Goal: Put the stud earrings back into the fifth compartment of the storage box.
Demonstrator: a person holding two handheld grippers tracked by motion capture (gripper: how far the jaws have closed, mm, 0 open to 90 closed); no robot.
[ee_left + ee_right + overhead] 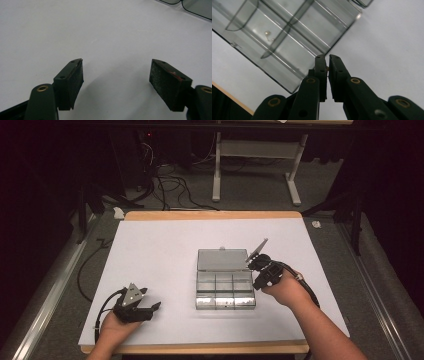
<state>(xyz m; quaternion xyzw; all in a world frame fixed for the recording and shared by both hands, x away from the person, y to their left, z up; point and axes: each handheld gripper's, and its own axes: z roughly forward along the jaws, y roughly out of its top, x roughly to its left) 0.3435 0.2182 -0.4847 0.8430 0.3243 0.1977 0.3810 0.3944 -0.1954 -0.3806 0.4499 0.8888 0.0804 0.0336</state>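
On the white table sheet (160, 270), seen from the high view, I find a clear plastic compartment box (225, 289) lying open near the middle, its lid (222, 260) folded flat on the far side. My right gripper (261, 264) sits just beside the box's far right corner; my left gripper (150, 309) rests well apart, near the front left.

Left gripper view: my jaws stand spread wide over bare sheet with nothing between them. A corner of the box (197, 7) is cut off at the top right edge.

Right gripper view: my jaws are pressed together, and a tiny yellowish speck (327, 68) shows in the slit between the pads. I cannot tell what it is, or whether it is truly pinched. Another small pale item (267, 33) lies in one compartment, too small to identify. The dividers (287, 27) blur through the transparent walls.

Judgement: the box looks light, rigid, slick and liable to slide; I would take it by a side wall. Any such small part would be easily dropped.
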